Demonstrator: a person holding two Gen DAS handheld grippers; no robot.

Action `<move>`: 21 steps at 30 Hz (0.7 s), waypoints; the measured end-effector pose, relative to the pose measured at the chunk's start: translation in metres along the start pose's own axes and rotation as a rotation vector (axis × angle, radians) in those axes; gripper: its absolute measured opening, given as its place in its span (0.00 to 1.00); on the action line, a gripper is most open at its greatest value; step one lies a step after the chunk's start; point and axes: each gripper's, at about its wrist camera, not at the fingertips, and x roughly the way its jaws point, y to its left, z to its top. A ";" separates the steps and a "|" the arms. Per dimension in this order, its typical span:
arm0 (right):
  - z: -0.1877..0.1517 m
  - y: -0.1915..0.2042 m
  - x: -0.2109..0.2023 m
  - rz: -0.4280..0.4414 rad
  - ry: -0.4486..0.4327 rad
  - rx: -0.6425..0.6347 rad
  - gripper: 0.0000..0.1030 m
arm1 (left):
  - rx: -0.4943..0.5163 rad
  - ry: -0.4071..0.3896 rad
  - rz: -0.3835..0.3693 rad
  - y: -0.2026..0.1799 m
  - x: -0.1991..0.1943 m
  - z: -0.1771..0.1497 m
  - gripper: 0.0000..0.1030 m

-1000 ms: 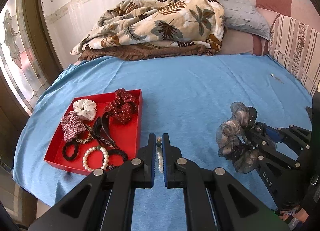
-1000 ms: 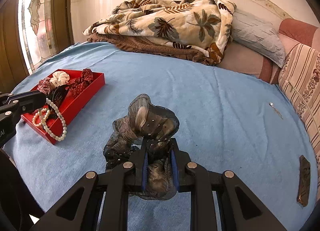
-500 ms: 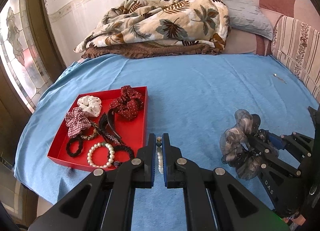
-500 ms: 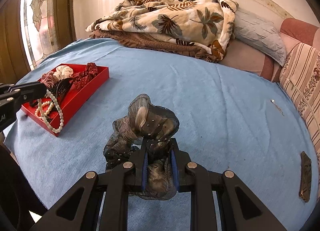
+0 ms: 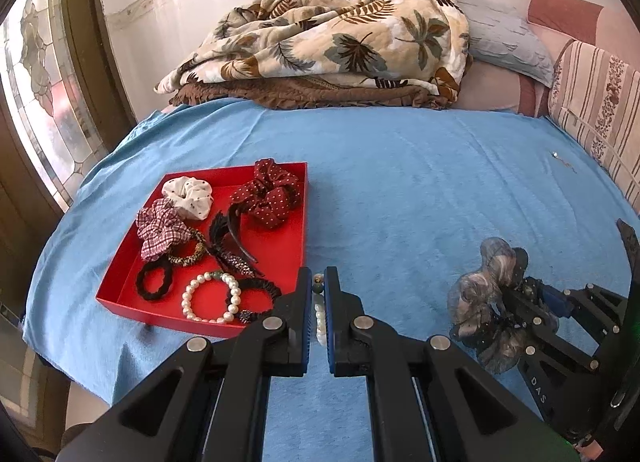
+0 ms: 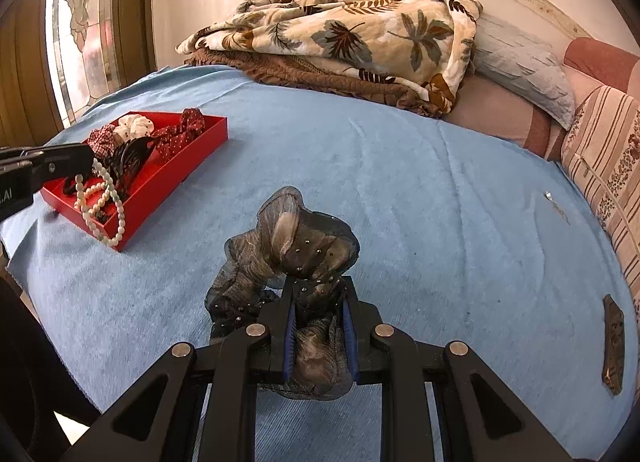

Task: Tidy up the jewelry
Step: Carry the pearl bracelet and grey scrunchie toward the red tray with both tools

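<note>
A red tray (image 5: 288,246) on the blue bed holds several scrunchies, a black hair claw (image 5: 228,238) and a pearl bracelet (image 5: 210,298). My left gripper (image 5: 318,282) is shut on a pearl necklace (image 5: 319,314) just right of the tray's near corner; in the right wrist view the necklace (image 6: 106,202) hangs from it in front of the tray (image 6: 168,182). My right gripper (image 6: 318,290) is shut on a grey sheer scrunchie (image 6: 296,246), held above the bed right of the tray; it shows in the left wrist view (image 5: 486,286).
A leaf-print blanket (image 5: 340,42) and pillows (image 5: 504,42) are piled at the back of the blue bed cover (image 5: 420,190). A small shiny item (image 6: 554,202) and a dark flat object (image 6: 614,342) lie near the striped cushions at right. A stained-glass window (image 5: 44,94) is at left.
Both grippers have shifted slightly toward the left, so the tray sits nearer the middle in both views. Both grips are unchanged.
</note>
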 end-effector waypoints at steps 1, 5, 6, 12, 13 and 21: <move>-0.001 0.001 0.000 -0.001 0.002 0.001 0.21 | -0.004 -0.001 -0.001 0.002 0.000 -0.001 0.06; -0.006 0.004 -0.002 -0.008 0.007 0.003 0.21 | -0.017 -0.002 -0.001 0.008 -0.002 -0.002 0.06; -0.008 0.005 -0.002 -0.008 0.008 0.003 0.21 | -0.020 -0.003 -0.001 0.010 -0.002 -0.003 0.06; -0.016 0.010 -0.005 -0.001 0.013 -0.002 0.21 | -0.045 -0.012 0.008 0.025 -0.006 -0.005 0.06; -0.017 0.010 -0.006 -0.001 0.013 -0.006 0.21 | -0.049 -0.013 0.011 0.027 -0.006 -0.006 0.06; -0.028 0.018 -0.005 -0.006 0.031 -0.014 0.21 | -0.071 -0.018 0.031 0.051 -0.009 -0.010 0.06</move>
